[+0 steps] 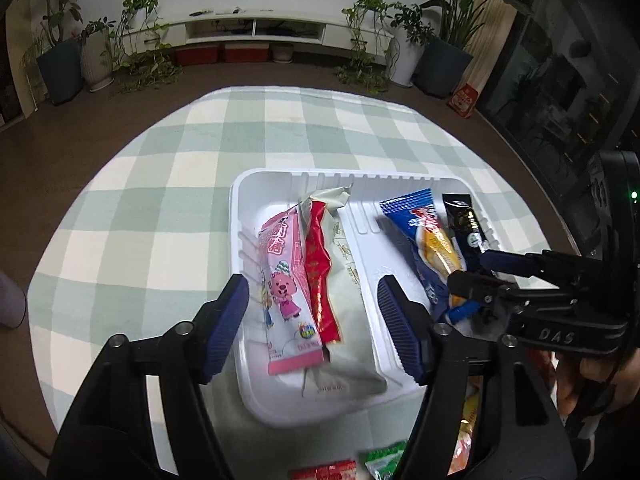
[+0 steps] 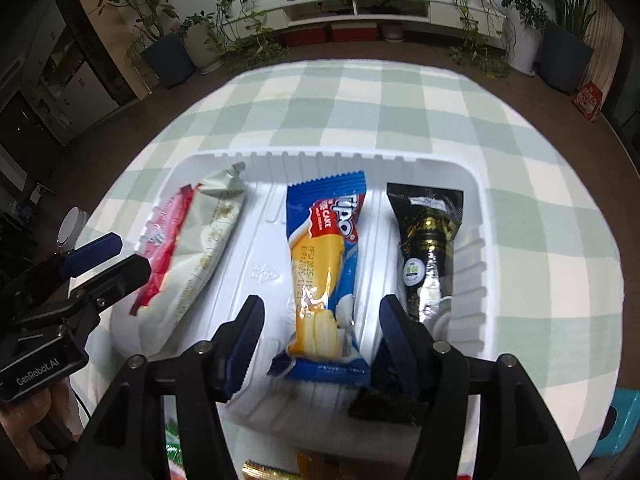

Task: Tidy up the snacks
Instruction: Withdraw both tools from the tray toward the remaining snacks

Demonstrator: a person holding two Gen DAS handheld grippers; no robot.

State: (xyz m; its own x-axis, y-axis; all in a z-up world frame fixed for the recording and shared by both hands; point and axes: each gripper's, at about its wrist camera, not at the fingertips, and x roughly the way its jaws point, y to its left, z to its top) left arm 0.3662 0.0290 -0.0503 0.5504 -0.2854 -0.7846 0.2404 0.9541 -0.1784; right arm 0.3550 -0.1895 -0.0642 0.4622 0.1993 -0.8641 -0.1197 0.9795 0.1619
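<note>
Both sets of jaws stand apart with nothing pinched. Left gripper (image 1: 312,324) hangs over the left compartment of the white tray (image 1: 280,184); its blue pads flank the pink cartoon snack pack (image 1: 286,280) without touching it. That pack lies flat, long axis running away from the camera, with a red packet (image 1: 320,276) just beside it on its right and a pale cream packet (image 1: 344,300) under and beside both.

Right gripper (image 2: 320,340) sits over the middle compartment – the blue-and-yellow cake pack (image 2: 324,276) lies between its pads, loose on the tray floor, pads clear of the wrapper on both sides. Black-and-gold packet (image 2: 428,248) lies in the right compartment, its near end passing behind the right finger.

Tray rests on a table with a green-and-white checked cloth (image 2: 400,104). More snacks lie on the cloth at the near edge – a green wrapper (image 1: 384,464) and a red one (image 1: 324,474), both cut off by the frame. Potted plants (image 1: 60,60) and a white low cabinet (image 1: 256,28) stand along the far wall.
</note>
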